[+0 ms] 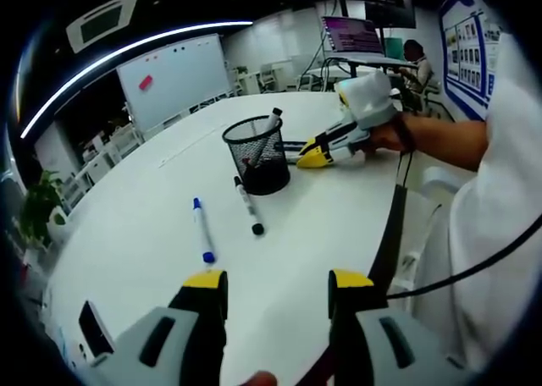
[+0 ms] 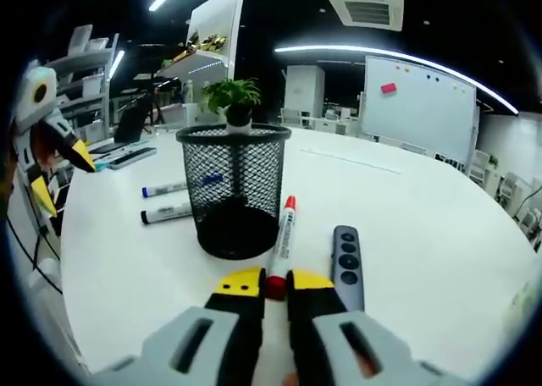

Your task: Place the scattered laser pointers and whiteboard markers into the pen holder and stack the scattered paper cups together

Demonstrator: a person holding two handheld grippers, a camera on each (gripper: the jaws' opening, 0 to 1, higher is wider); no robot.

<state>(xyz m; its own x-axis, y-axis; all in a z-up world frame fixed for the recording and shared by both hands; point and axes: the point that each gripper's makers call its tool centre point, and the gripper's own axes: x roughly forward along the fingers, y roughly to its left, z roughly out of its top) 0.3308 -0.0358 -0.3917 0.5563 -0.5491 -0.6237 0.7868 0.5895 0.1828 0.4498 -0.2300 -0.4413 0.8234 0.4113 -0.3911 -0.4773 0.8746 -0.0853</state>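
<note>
A black mesh pen holder (image 1: 257,153) (image 2: 233,191) stands on the white table (image 1: 152,259), with a black-capped marker (image 1: 273,119) sticking out of it. Beside it lie a blue-capped marker (image 1: 202,230) (image 2: 174,188) and a black-capped marker (image 1: 248,206) (image 2: 167,212). My left gripper (image 1: 278,284) (image 2: 42,140) hovers open over the near table. My right gripper (image 2: 275,283) (image 1: 315,153) sits low by the holder, shut on the tail of a red-capped marker (image 2: 283,238) that points at the holder's base. A grey laser pointer (image 2: 347,263) lies just right of it.
The table's dark curved edge (image 1: 392,225) runs on the right, with the person's sleeve beyond. A small dark flat device (image 1: 93,327) lies near the left jaw. A whiteboard (image 2: 419,107), a potted plant (image 2: 235,94) and a desk with a laptop (image 1: 351,35) stand farther off.
</note>
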